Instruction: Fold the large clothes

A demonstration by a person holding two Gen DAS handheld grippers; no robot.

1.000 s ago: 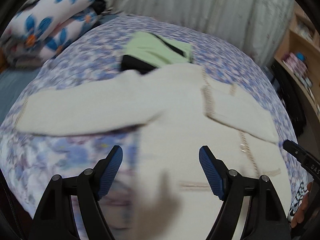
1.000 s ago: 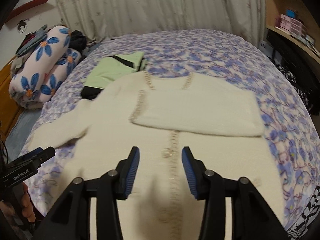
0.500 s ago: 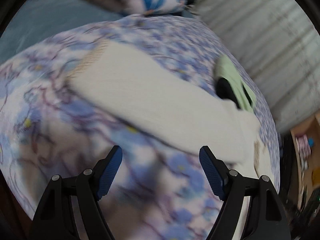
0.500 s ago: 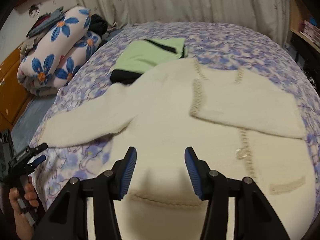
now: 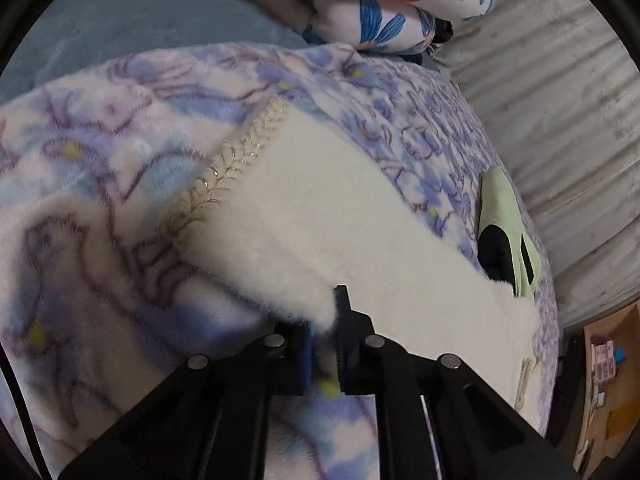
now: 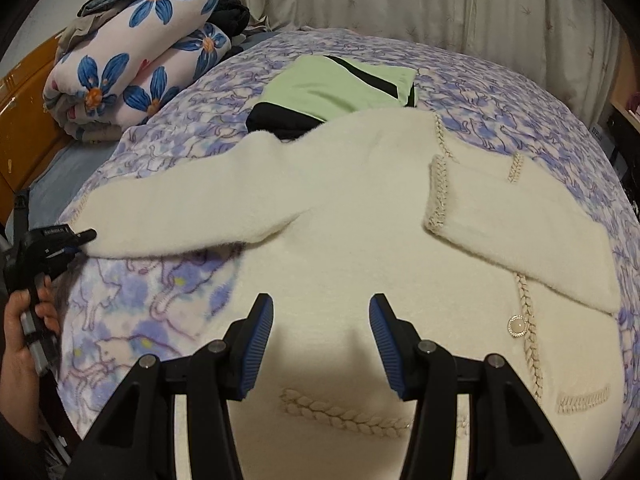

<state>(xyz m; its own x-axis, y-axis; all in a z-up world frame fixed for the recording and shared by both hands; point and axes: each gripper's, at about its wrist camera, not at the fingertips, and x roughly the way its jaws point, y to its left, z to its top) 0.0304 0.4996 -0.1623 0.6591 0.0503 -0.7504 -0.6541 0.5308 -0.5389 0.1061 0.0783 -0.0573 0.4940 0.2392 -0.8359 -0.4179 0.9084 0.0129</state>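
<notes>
Cream fleece filled the left wrist view: the outstretched sleeve (image 5: pixel 320 216) of a cardigan lay slantwise across the flowered blanket (image 5: pixel 80 184), its braided cuff (image 5: pixel 224 176) at the far end, away from the camera. The left gripper (image 5: pixel 326 344) pointed steeply down at the sleeve's near edge, and its jaws had just closed, so that the blue pads pinched a fold of that fleece between them. Beyond the sleeve, toward the curtain (image 5: pixel 560 120), lay a folded green garment (image 5: pixel 506 216) with black parts. Past the cuff, at the blanket's far edge, sat a rolled quilt (image 5: pixel 392 0) printed with blue flowers.

From the right wrist, the whole cardigan (image 6: pixel 352 208) lay spread on the blanket (image 6: pixel 152 300), front up, one sleeve folded across the chest (image 6: pixel 520 232) and the other stretched out to the picture's left. The right gripper (image 6: pixel 320 336) hovered tilted down over the cardigan's lower front, fingers half apart with nothing between them, above a braided pocket trim (image 6: pixel 340 412). At the tip of the outstretched sleeve, the left gripper (image 6: pixel 82 236) met the cuff end, and the person's hand (image 6: pixel 24 336) wrapped its handle below. Behind the cardigan's shoulder lay the green garment (image 6: pixel 332 88), partly under the fleece. The quilt (image 6: pixel 132 68) was stacked past the outstretched sleeve, beside an orange cupboard (image 6: pixel 28 112).
</notes>
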